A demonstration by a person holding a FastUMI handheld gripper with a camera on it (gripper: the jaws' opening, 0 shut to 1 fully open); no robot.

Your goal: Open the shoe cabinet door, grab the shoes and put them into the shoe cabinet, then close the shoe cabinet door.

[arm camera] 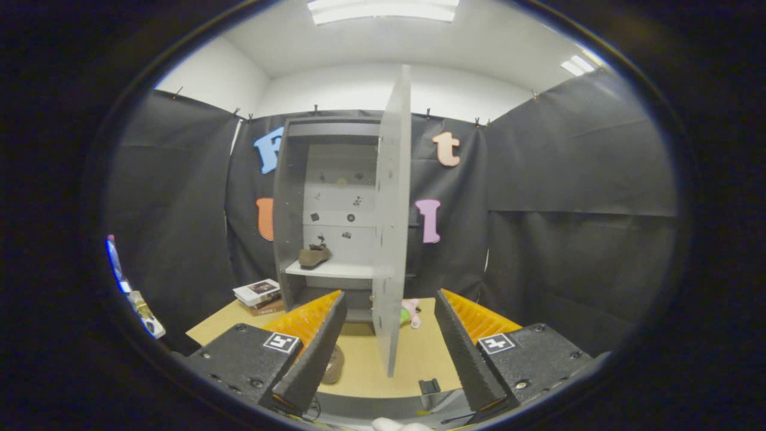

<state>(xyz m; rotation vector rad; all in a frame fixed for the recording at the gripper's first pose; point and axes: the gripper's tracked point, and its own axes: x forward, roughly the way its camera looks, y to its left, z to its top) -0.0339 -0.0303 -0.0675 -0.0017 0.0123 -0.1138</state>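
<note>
Nearest you, the fingers [389, 350] stand wide apart with nothing between them but bare tabletop [413, 365] and the free edge of the cabinet door [392, 239]; neither finger touches the door or anything else. Just beside the left finger, partly hidden by it, a brown shoe [333, 365] lies on the tabletop — likely the one left to fetch. Ahead of the fingers the door swings out edge-on toward you, fully open. Beyond it the shoe cabinet [293, 203] stands at the back of the tabletop, and a second brown shoe [313, 256] already rests on its white shelf [335, 270]. Judging from that, you're mid-task: door opened, one shoe stowed, one to go, door not yet closed. Next move, as I read it: swing left and down to the near shoe, straddle it with the fingers, close on it, then carry it past the door's edge onto the shelf without clipping the door. Books [258, 296] sit left of the cabinet; a pink-and-green soft thing [410, 313] lies behind the door, right of the cabinet's foot.
</note>
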